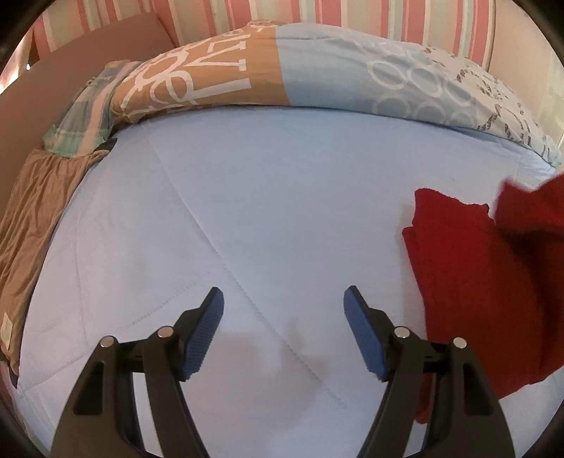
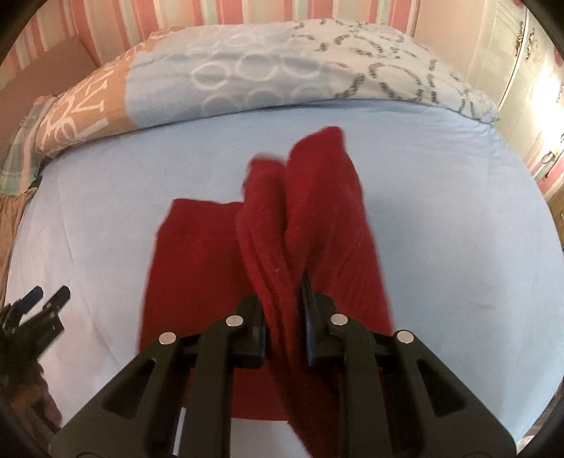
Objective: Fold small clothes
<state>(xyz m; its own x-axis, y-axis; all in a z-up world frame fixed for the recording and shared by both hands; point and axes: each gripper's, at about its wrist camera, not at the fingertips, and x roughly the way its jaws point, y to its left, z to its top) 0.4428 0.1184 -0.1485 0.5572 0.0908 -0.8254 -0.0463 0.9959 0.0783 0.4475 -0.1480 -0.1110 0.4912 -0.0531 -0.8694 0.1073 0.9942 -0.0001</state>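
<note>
A red knitted garment [image 2: 197,260] lies on the light blue bed cover [image 2: 458,211]. My right gripper [image 2: 283,303] is shut on a bunched fold of it [image 2: 317,197] and holds that part lifted above the flat part. In the left wrist view the red garment [image 1: 472,267] lies at the right, with the lifted part at the far right edge. My left gripper [image 1: 283,299] is open and empty over the bare cover, left of the garment. It also shows in the right wrist view [image 2: 46,299] at the far left.
A patterned duvet [image 1: 282,70] in tan, blue and white is rolled along the back of the bed. A plaid cloth [image 1: 84,116] and a brown satin cloth [image 1: 38,218] lie at the left edge. A striped wall [image 2: 211,14] stands behind.
</note>
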